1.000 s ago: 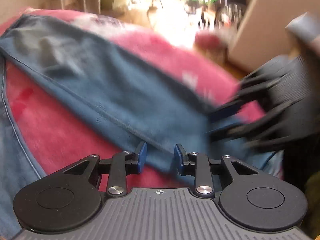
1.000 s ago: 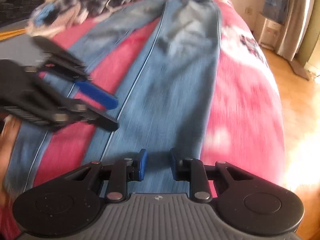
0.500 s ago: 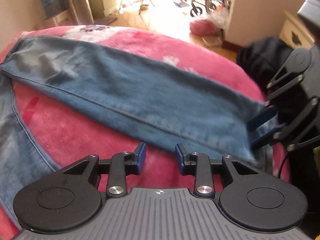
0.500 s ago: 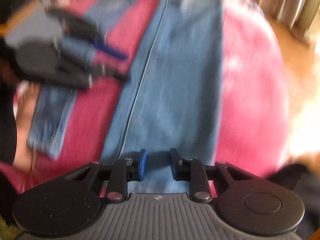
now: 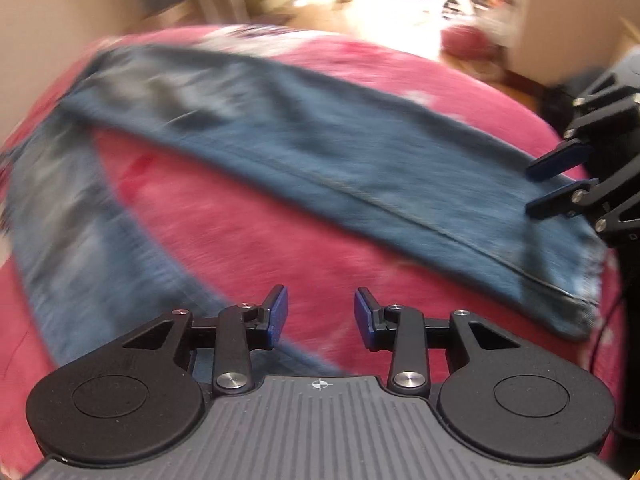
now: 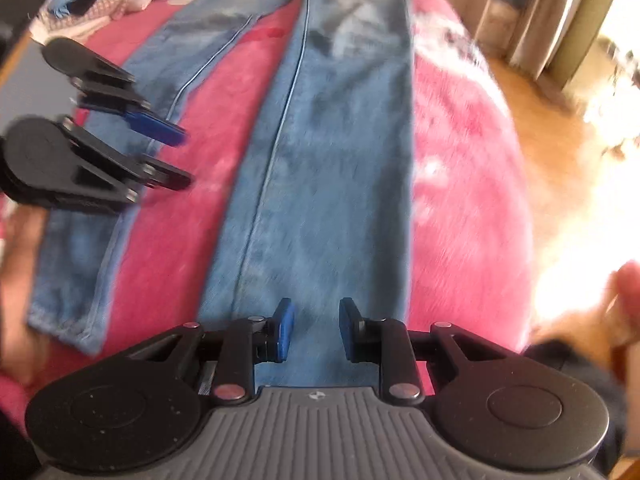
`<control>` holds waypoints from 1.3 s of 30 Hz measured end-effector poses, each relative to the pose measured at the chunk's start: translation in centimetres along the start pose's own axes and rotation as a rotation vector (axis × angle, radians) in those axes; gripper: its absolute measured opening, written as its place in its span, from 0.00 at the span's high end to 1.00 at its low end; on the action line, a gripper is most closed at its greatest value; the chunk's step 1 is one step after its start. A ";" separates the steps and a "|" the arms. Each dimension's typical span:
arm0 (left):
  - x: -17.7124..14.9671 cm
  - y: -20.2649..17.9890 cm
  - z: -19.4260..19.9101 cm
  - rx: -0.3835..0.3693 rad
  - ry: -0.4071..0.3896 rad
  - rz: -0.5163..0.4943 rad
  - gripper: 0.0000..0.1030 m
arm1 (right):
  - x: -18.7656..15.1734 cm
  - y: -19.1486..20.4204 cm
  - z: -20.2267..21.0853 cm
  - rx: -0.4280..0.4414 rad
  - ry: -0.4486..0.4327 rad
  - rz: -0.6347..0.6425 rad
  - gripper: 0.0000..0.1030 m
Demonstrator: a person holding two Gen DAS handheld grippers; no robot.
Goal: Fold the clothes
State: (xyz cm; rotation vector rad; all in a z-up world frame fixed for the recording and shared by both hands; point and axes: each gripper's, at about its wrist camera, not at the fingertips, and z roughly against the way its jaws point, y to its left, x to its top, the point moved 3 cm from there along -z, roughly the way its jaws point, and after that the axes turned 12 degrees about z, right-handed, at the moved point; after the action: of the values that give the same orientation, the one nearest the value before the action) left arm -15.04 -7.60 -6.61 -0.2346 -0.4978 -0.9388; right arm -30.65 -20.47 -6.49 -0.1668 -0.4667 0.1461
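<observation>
In the left wrist view much is smeared and hard to make out; the far room is just bright light. We see one pair of jeans lying flat on the pink blanket; it has two legs, and the near leg runs under our left gripper and gets cut off there. The left gripper hovers low over the blanket between the two legs; its two blue pads are apart and hold nothing. The right gripper pokes in from the right side, partly cut off; its fingers sit over the far leg near the hem, with a gap between them; we cannot tell if they touch the cloth.

In the right wrist view the top of the jeans is cut off by the edge; a pile of clothes beyond the jeans is too blurry to count. The right gripper hangs over the hem of one leg, pads apart, gripping nothing. The left gripper is over the other leg, fingers spread. The blanket lies under the jeans.
</observation>
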 end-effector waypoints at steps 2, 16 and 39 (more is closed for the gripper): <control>0.2 1.9 0.2 0.030 0.007 0.080 0.64 | 1.5 0.2 -0.1 -0.057 -0.045 0.046 0.73; -0.9 13.4 2.1 0.193 -0.024 0.521 0.54 | 12.5 1.9 -0.1 -0.170 -0.340 0.225 0.57; -2.4 22.4 1.3 0.319 0.032 0.838 0.17 | 24.9 3.3 -6.1 0.102 -0.395 -0.012 0.32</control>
State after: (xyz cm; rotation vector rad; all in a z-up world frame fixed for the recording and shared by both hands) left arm 1.73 7.56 -6.23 -0.1165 -0.4517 -0.0420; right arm -6.18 -13.59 -1.64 -0.0331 -0.8519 0.1915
